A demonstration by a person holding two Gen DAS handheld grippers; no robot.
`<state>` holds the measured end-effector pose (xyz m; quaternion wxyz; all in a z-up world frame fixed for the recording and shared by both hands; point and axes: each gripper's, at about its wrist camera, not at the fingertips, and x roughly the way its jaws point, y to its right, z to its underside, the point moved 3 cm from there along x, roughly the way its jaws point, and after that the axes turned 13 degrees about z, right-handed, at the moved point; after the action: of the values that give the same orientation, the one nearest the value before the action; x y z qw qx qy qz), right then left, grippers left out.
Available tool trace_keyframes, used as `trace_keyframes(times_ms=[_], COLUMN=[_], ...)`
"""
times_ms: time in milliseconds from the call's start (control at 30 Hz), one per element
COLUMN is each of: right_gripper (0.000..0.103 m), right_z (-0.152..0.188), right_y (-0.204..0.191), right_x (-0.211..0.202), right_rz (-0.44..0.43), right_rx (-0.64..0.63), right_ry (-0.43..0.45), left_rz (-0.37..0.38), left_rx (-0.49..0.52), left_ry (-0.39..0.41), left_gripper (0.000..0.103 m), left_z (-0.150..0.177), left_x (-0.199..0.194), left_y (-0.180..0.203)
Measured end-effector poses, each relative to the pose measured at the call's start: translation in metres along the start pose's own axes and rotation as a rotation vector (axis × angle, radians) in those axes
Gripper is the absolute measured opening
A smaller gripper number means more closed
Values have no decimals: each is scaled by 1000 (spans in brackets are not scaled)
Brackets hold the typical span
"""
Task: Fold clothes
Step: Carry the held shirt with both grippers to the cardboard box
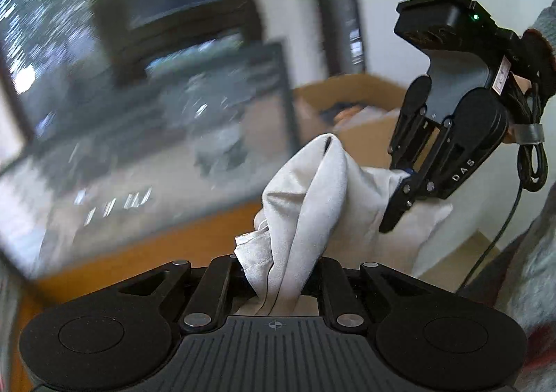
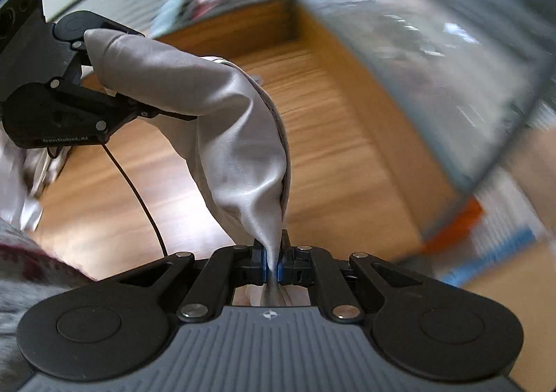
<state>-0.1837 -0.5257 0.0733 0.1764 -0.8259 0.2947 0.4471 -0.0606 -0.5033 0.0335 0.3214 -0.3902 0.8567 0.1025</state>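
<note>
You've got the pale grey, smooth-woven garment [image 2: 222, 135] strung up in the air between your two tools, above the blurred orange-brown wooden floor [image 2: 347, 148]. Your right hand-held gripper [image 2: 273, 261] is clamped hard on a gathered pinch of it: blue pads [image 2: 283, 268] squeeze the cloth to a thin neck at 6 o'clock in the right wrist view. From there the fabric balloons up in soft folds, a stitched hem edge running along its right side, toward 10 o'clock.

Your left hand-held gripper [image 1: 274, 274] is closed on a thicker bunch; its fingertips are buried under the fabric at 6 o'clock in its own view.

Writing: white letters "DAS" [image 1: 462, 171] on the right tool's black arm at 3 o'clock in the left view; something like "GenRobot.AI" [image 2: 65, 140] on the left tool at 9 o'clock, slightly smeared.

A brown cardboard box [image 1: 351, 93] sits behind, at 1 o'clock.
</note>
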Motion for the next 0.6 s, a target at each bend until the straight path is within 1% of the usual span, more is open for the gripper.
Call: trace_keyframes(times_ms=[133, 233, 333, 400, 467, 533, 600], right_gripper=[6, 6, 6, 6, 6, 6, 6], right_z=[22, 32, 49, 53, 59, 62, 64], right_y=[44, 78, 126, 155, 185, 212, 238], right_x=[-41, -79, -113, -131, -147, -145, -141], right_rz=[91, 183, 294, 374, 459, 542, 624], right_rx=[115, 164, 181, 186, 197, 195, 191], right_ry=[33, 47, 57, 65, 80, 88, 96], left_rz=[84, 132, 164, 175, 178, 169, 148], left_rx=[74, 99, 111, 112, 87, 27, -51], left_ry=[32, 66, 117, 153, 185, 207, 222], left_gripper=[14, 14, 14, 14, 14, 14, 14], left_z=[-59, -99, -136, -158, -177, -197, -209], left_x=[33, 62, 93, 117, 144, 171, 200], left_y=[4, 8, 19, 24, 24, 26, 23])
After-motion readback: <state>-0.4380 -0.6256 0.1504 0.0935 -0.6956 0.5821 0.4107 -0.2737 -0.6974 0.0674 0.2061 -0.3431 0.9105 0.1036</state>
